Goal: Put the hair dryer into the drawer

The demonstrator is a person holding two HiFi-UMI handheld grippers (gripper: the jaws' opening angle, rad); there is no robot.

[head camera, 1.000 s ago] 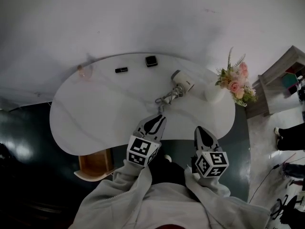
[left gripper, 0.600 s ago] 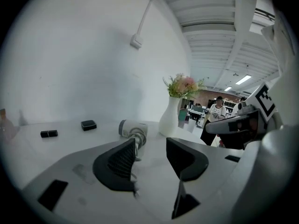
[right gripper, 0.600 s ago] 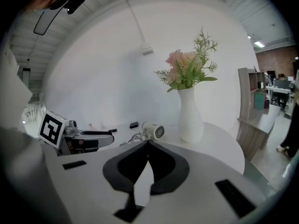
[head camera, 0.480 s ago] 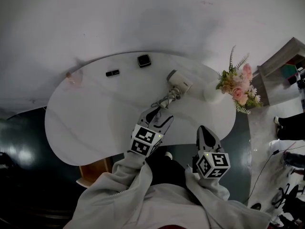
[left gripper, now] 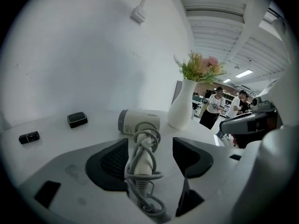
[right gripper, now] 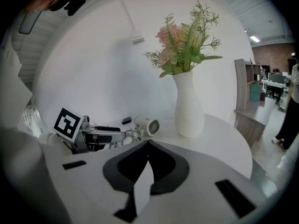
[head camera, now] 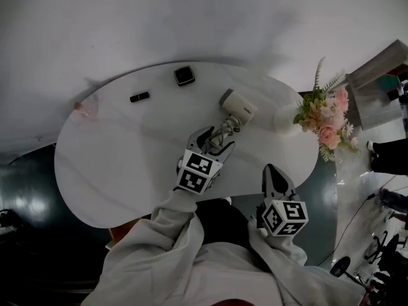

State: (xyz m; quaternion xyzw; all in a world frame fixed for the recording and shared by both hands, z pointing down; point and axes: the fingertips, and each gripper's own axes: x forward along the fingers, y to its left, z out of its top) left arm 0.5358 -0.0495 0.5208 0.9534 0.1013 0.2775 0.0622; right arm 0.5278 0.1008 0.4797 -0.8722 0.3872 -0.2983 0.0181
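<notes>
The white hair dryer with grey cord wound round its handle (head camera: pixel 237 107) lies upper centre-right on the white oval surface (head camera: pixel 115 164). Its handle runs back toward my left gripper (head camera: pixel 215 142), the nearer one. Those fingers have just been opening and stand wide, straddling the handle unclamped. My right gripper (head camera: pixel 273 174) has its fingers closed on nothing.

1. The left gripper (head camera: pixel 217 141) has its jaws apart, having just been opening. One finger stands on each side of the handle (left gripper: pixel 142 155) of the hair dryer (left gripper: pixel 138 122), and neither touches it.
2. Just ahead of those fingers the hair dryer's body lies on the table (head camera: pixel 121 164).
3. Ahead and right of them stands a vase (left gripper: pixel 183 107). Ahead and left lies a small box (left gripper: pixel 77 119) — farther left, a small stick (left gripper: pixel 29 137).
4. The right gripper (right gripper: pixel 147 144), jaws together, sits by the table's near edge — the left gripper is ahead-left of its fingers and the vase ahead-right.
</notes>
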